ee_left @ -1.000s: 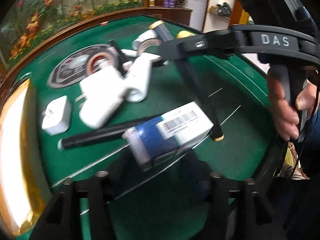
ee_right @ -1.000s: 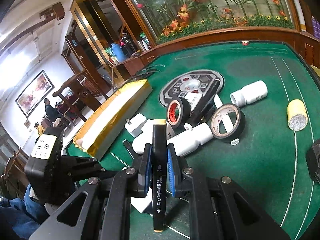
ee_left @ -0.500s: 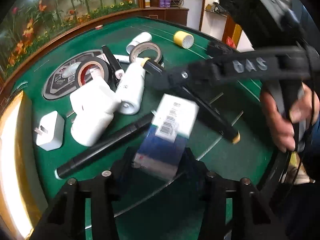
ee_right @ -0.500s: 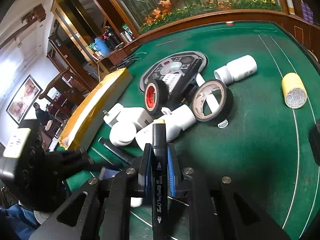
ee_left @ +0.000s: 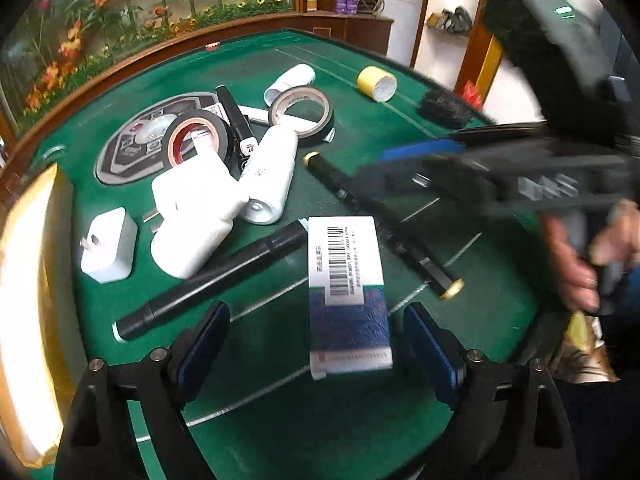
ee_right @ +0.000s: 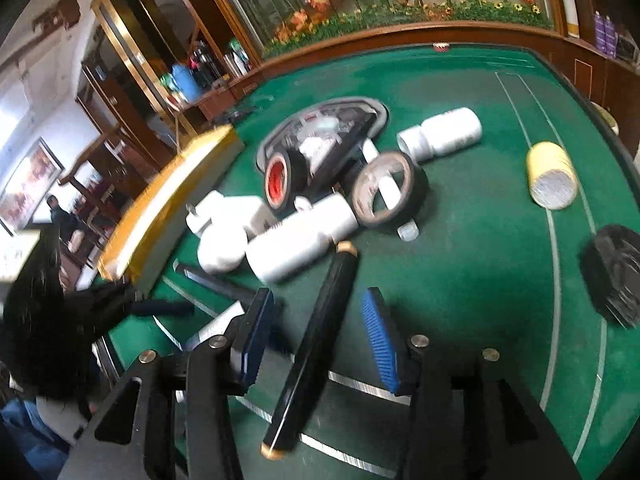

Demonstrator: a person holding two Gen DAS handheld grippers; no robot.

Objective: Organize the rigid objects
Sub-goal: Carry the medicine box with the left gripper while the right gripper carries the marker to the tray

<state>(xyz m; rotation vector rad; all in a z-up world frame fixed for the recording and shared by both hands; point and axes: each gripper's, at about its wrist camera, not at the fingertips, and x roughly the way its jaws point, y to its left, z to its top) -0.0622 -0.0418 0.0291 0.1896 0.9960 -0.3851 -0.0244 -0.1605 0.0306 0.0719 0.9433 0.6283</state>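
Both of our grippers were opening: the left gripper [ee_left: 316, 354] straddled the blue-and-white box [ee_left: 347, 292] lying flat on the green counter [ee_left: 400, 128], and the right gripper [ee_right: 318, 340] had the black marker [ee_right: 316, 352] loose between its pads, untouched

left wrist: close, tilted down | right wrist: likewise | shared: green table [ee_left: 360, 128]
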